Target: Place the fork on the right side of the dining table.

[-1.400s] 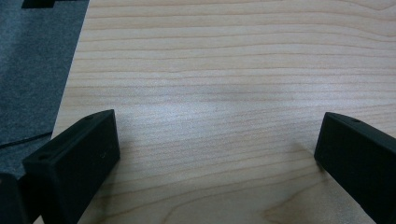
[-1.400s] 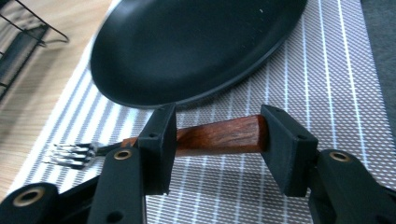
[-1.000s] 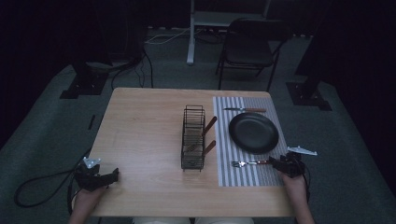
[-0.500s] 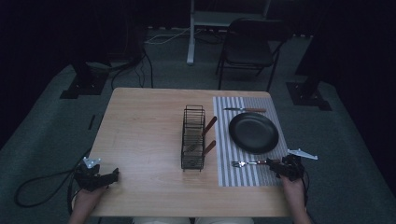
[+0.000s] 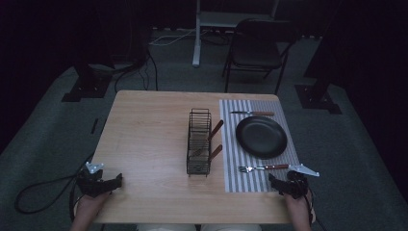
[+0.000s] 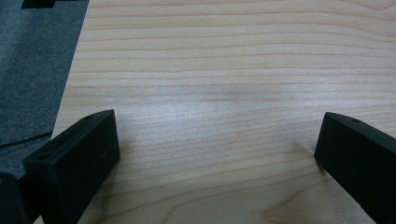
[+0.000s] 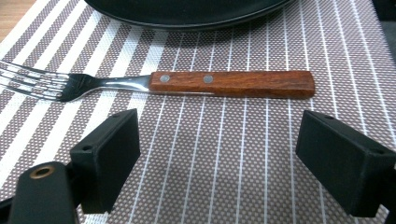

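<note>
So the fork (image 7: pixel 187 84) lies crosswise on the placemat (image 7: pixel 243 158) just ahead of the right gripper's fingers (image 7: pixel 109 154), with the plate (image 7: pixel 187 11) right behind it. The rack (image 5: pixel 198 142) sits off to their left on the counter (image 5: pixel 144 144), and a knife (image 5: pixel 252 113) lies beyond the plate.

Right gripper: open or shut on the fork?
Open. Right gripper jaws have just been opening, nothing between them; fork lies flat on the placemat beyond.
</note>
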Tool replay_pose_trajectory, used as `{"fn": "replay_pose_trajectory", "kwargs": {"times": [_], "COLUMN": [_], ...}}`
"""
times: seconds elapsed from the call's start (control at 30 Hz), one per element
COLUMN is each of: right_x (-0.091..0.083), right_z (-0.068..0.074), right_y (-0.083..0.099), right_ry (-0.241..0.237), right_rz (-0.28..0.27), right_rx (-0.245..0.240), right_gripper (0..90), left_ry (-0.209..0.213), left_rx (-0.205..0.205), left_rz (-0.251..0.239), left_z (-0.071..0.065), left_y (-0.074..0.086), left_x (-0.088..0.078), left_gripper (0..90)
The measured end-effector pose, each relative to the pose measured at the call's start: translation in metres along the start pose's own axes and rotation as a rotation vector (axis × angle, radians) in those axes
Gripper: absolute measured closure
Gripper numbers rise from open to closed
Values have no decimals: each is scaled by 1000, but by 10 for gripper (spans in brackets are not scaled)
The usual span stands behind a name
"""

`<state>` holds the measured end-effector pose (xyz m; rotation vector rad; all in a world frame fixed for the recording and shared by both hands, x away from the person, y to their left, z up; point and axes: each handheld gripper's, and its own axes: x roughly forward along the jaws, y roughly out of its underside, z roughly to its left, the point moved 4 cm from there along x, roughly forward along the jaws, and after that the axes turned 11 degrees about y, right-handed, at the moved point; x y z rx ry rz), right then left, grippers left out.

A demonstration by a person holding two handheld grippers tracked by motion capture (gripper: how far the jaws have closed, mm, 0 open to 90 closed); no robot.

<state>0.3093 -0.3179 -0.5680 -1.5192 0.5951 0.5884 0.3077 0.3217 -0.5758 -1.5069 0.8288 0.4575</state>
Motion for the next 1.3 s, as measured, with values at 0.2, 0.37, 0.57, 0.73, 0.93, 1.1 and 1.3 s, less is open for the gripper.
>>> {"fn": "replay_pose_trajectory", "kwargs": {"times": [0.2, 0.37, 0.57, 0.73, 0.93, 1.1, 1.3], "right_x": [-7, -8, -10, -8, -8, -8, -8], "right_z": [0, 1, 5, 5, 6, 6, 6], "right_y": [6, 13, 16, 19, 21, 21, 21], "right_ry": [48, 46, 77, 108, 119, 118, 118], "right_rz": [-3, 18, 24, 34, 11, 9, 9], "right_rx": [0, 7, 17, -2, -10, -11, -11], "right_gripper": [125, 125, 121, 118, 113, 113, 114], "left_ry": [0, 0, 0, 0, 0, 0, 0], "left_rx": [0, -2, -2, -2, -2, -2, -2], "left_rz": [0, -2, -2, -2, -2, -2, 0], "left_z": [0, 0, 0, 0, 0, 0, 0], "left_y": [0, 0, 0, 0, 0, 0, 0], "left_x": [0, 0, 0, 0, 0, 0, 0], "left_gripper": [2, 2, 2, 2, 2, 2, 2]}}
